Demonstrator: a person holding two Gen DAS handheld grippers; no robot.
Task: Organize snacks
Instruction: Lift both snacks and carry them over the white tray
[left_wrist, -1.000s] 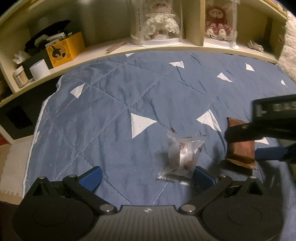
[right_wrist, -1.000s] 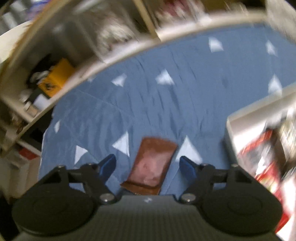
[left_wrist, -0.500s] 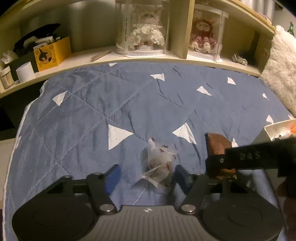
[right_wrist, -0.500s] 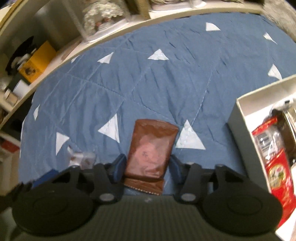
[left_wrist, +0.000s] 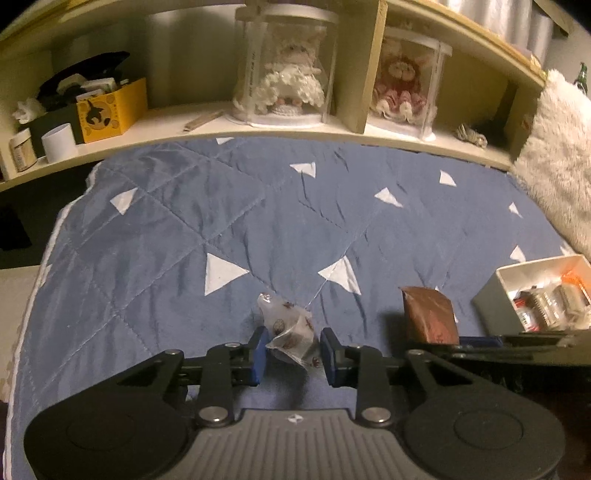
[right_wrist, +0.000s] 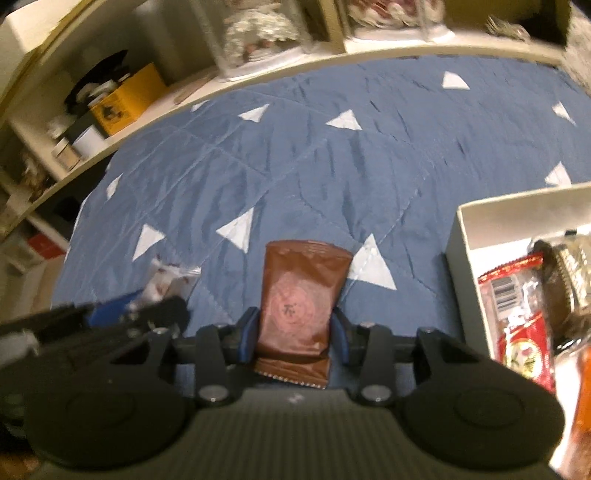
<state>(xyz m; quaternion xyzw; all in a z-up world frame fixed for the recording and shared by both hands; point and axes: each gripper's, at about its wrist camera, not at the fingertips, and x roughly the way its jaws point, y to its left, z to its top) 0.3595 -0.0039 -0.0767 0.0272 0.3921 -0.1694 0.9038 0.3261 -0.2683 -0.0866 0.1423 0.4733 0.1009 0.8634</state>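
My left gripper (left_wrist: 293, 350) is shut on a crumpled clear snack packet (left_wrist: 290, 328), held just above the blue quilt (left_wrist: 258, 221). A brown snack packet (right_wrist: 295, 302) lies lengthwise between the blue pads of my right gripper (right_wrist: 293, 336). Its jaws are closing and the pads touch the packet's two long sides. In the left wrist view the brown packet (left_wrist: 428, 314) sticks up to the right of the clear one. A white box (right_wrist: 458, 236) with several packed snacks, one a red packet (right_wrist: 517, 325), sits on the quilt right of the right gripper.
A cream shelf (left_wrist: 295, 129) runs along the quilt's far edge with two doll cases (left_wrist: 288, 74), a yellow box (left_wrist: 110, 107) and a white cup (left_wrist: 57, 142). A fluffy white pillow (left_wrist: 557, 155) lies at the far right. The quilt's left edge drops off.
The left jaws went from wide open to shut on the clear packet, crumpling and raising it. The right jaws narrowed onto the brown packet, and that view levelled out.
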